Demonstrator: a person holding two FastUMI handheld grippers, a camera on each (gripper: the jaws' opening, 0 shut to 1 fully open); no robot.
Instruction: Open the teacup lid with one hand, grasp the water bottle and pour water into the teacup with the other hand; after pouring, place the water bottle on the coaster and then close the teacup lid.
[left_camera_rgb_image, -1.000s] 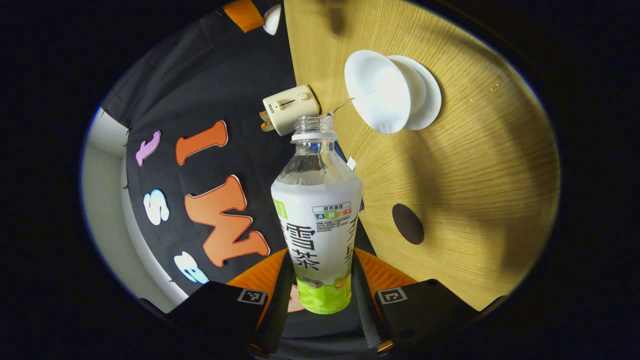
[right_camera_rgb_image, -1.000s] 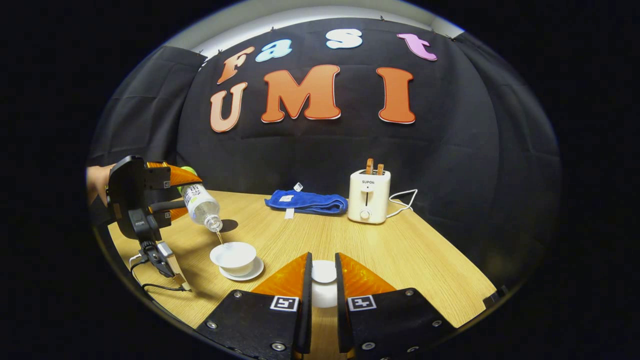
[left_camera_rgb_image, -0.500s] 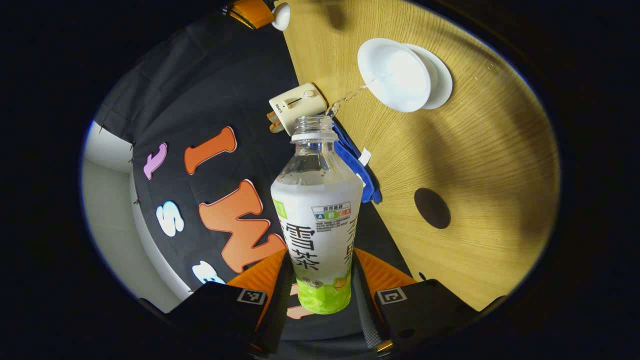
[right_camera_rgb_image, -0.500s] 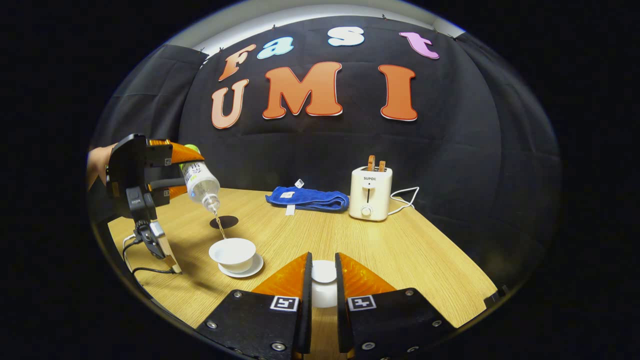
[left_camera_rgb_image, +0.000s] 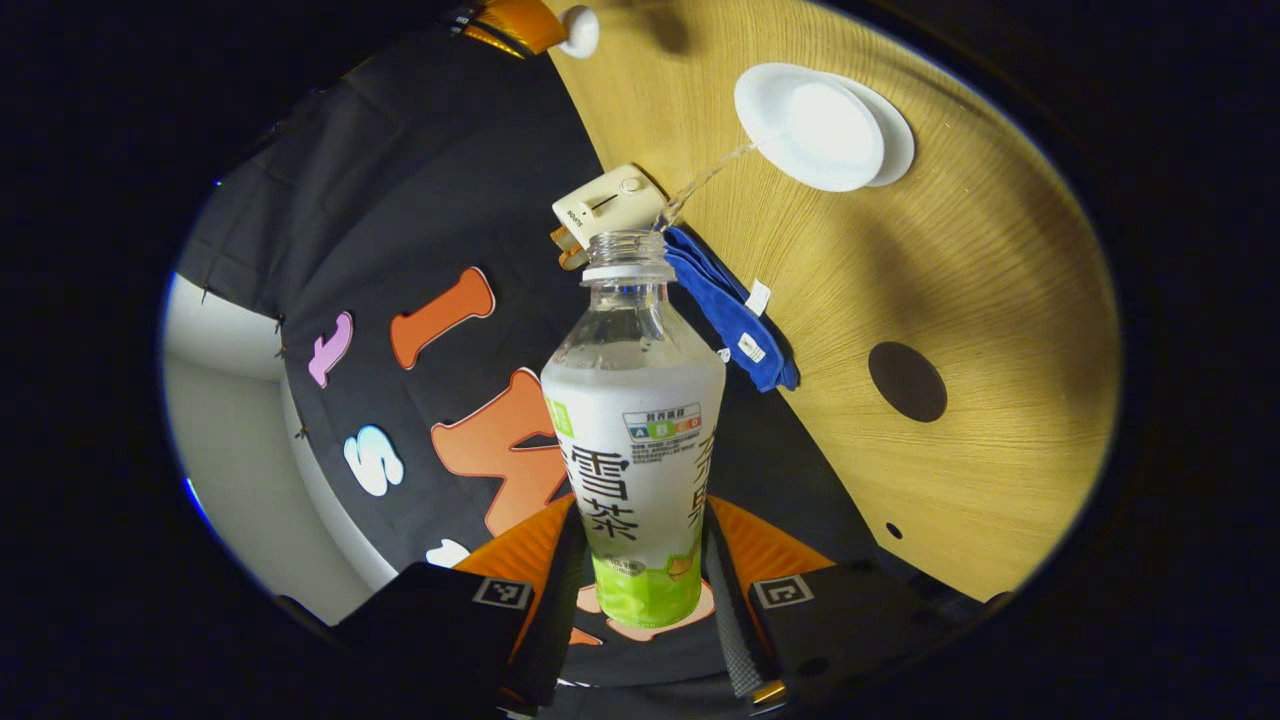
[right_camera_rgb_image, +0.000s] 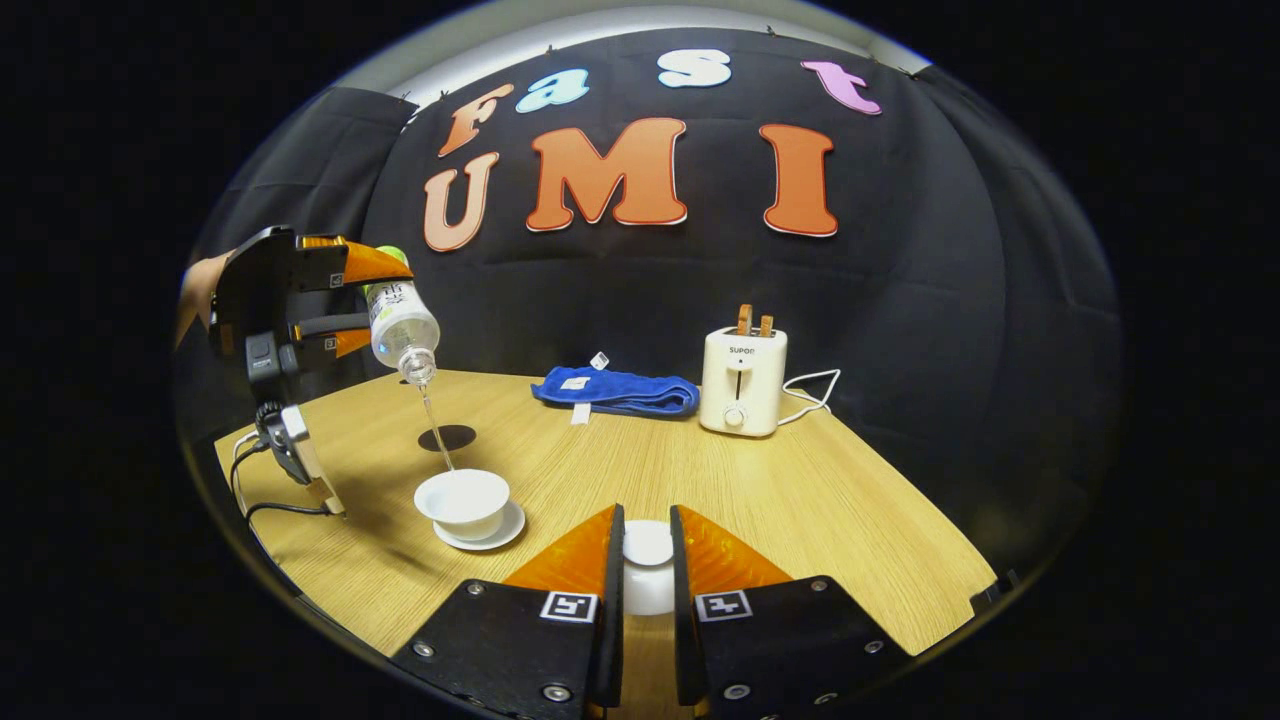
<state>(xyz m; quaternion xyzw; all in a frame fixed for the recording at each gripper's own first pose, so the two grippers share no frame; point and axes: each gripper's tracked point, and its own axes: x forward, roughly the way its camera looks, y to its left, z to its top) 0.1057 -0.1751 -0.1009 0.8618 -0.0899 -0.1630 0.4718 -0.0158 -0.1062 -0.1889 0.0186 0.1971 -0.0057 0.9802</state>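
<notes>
Pouring into teacup.
Left tool clamps water bottle low on its body; thin, crushable, likely light. Right tool grips lid; fragile.

- My water bottle: clear neck, white label, black characters, green base band.
- Teacup and saucer: plain white.
- Coaster: dark brown.
- Towel: blue.
- Toaster: cream.
- Table: light wood grain.

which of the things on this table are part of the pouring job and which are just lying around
Job: water bottle, teacup on its saucer, teacup lid, dark round coaster.
Lying about: toaster, blue towel.
</notes>
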